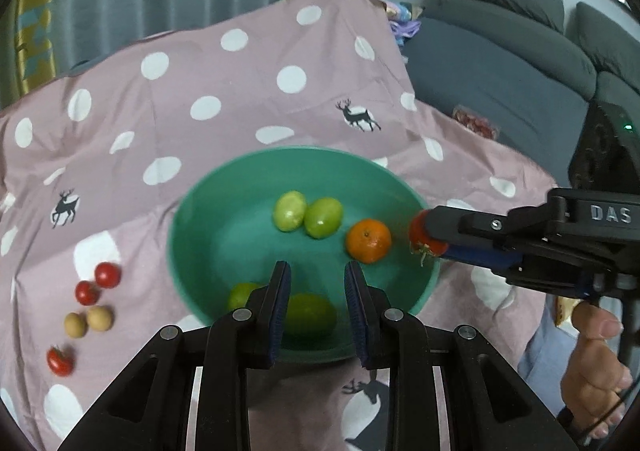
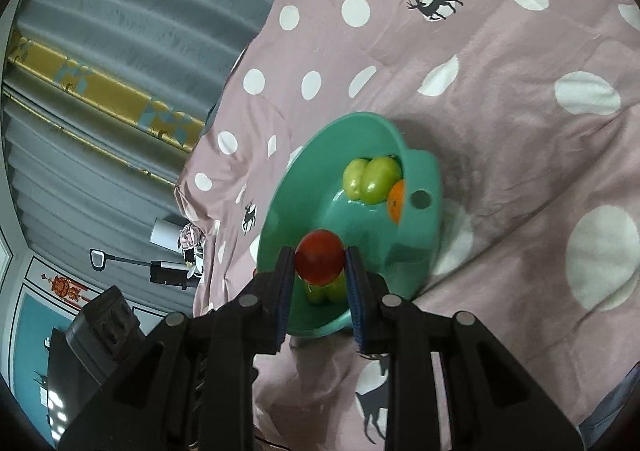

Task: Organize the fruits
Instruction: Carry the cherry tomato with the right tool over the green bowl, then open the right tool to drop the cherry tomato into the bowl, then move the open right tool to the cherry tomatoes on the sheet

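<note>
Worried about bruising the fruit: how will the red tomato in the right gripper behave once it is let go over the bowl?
The red tomato is round and glossy, so it would likely roll across the green bowl toward the orange. Its thin skin probably bruises under a hard squeeze from the right gripper.

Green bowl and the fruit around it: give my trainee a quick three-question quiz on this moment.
1. True or false: the right gripper is shut on a red tomato.
2. Multiple choice: what does the green bowl hold? A) only green fruits B) green fruits and an orange C) nothing
3. Fill in: the two small tan fruits lie on the ___, outside the bowl.

Key
1. True; the tomato sits clamped between the pads, at the bowl's rim.
2. B; four green fruits and one orange show in the left wrist view.
3. cloth; the pink dotted cloth, beside three loose tomatoes.
</note>
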`<action>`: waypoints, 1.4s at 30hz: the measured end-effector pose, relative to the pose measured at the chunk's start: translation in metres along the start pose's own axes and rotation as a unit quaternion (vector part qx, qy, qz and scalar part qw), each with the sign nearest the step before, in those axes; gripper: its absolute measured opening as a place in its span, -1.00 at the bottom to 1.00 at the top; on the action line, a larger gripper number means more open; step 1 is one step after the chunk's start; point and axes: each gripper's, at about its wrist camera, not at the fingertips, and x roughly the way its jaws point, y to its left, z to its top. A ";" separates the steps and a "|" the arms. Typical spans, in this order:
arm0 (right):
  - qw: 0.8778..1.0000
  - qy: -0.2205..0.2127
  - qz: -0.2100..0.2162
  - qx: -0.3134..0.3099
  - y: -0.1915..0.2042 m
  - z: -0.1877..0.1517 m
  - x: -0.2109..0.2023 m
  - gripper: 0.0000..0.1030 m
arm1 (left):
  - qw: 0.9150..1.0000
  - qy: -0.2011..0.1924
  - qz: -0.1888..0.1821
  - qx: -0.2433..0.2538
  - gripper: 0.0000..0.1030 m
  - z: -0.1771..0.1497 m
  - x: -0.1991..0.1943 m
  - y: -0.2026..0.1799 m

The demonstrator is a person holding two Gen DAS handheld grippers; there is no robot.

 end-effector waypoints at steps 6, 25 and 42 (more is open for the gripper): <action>0.999 0.018 0.011 0.025 -0.012 0.001 0.005 -0.49 | 1.000 0.018 0.009 -0.009 -0.45 0.001 0.018 -0.003; 0.999 0.019 0.018 0.032 -0.005 0.001 0.005 -0.16 | 0.994 0.031 -0.044 -0.094 0.50 0.002 0.009 0.032; 0.999 0.038 0.026 0.006 0.055 -0.018 0.042 0.98 | 0.997 0.009 0.029 -0.064 0.58 -0.044 -0.060 0.081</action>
